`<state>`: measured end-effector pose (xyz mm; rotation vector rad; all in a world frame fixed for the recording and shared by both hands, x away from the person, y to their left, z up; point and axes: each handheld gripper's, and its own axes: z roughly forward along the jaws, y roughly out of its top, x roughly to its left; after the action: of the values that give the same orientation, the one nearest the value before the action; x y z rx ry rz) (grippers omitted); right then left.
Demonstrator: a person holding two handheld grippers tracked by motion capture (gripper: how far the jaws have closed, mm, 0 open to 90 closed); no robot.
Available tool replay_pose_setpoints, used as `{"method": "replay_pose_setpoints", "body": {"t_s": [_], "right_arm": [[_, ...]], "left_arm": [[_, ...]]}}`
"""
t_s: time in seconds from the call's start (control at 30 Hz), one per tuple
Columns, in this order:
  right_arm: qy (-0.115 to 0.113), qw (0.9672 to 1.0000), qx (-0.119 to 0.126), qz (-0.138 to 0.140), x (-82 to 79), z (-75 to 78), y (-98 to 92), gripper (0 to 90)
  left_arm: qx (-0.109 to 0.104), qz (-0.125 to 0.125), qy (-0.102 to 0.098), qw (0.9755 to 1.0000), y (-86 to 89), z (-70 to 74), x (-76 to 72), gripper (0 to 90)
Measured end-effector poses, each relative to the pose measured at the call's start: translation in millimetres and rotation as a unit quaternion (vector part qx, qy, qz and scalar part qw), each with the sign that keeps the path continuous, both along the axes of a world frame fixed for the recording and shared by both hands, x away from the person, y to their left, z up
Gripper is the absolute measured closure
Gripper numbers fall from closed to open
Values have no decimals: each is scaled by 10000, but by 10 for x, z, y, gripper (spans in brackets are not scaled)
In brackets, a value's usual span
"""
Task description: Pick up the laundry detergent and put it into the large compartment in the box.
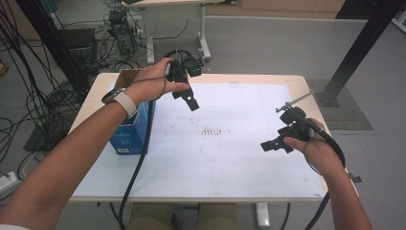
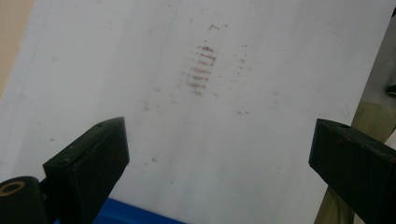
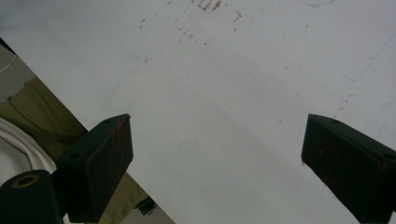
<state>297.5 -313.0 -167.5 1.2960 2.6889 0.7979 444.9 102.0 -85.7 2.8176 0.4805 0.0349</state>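
**Hovering over a stained white sheet, both grippers spread and empty**

Hanging above the table, the left gripper (image 1: 187, 98) is held over the far left part of the white sheet (image 1: 230, 158), its jaws spread wide with nothing between them. In the left gripper view, the gripper (image 2: 219, 154) looks down on a patch of reddish-brown marks (image 2: 201, 70) in short rows on the sheet, and a strip of the blue box (image 2: 135, 217) shows just under its jaws. The right gripper (image 1: 275, 143) hovers over the sheet's right side, well apart from the left one, jaws likewise wide and holding nothing; in its own view, the gripper (image 3: 217, 149) faces bare white paper with faint specks toward the far edge.

The same marks (image 1: 212, 131) lie near the middle of the sheet, between the two grippers. The sheet covers most of the pale wooden table (image 1: 299, 82). The blue box (image 1: 129, 136) stands at the table's left edge, open-topped, beside the person's left forearm. Around the table lies grey floor (image 1: 268, 48), with tangled black cables (image 1: 28, 105) at left, a black metal post (image 1: 364, 43) at right, and a second table's legs (image 1: 203, 38) behind.
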Motion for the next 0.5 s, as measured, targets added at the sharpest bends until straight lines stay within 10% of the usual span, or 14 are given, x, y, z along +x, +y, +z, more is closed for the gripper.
{"method": "replay_pose_setpoints", "body": {"t_s": [0.5], "right_arm": [[7, 10000, 9, -41, -26, -7, -33, 87]], "left_arm": [[17, 24, 34, 10000, -28, -26, 19, 54]]}}
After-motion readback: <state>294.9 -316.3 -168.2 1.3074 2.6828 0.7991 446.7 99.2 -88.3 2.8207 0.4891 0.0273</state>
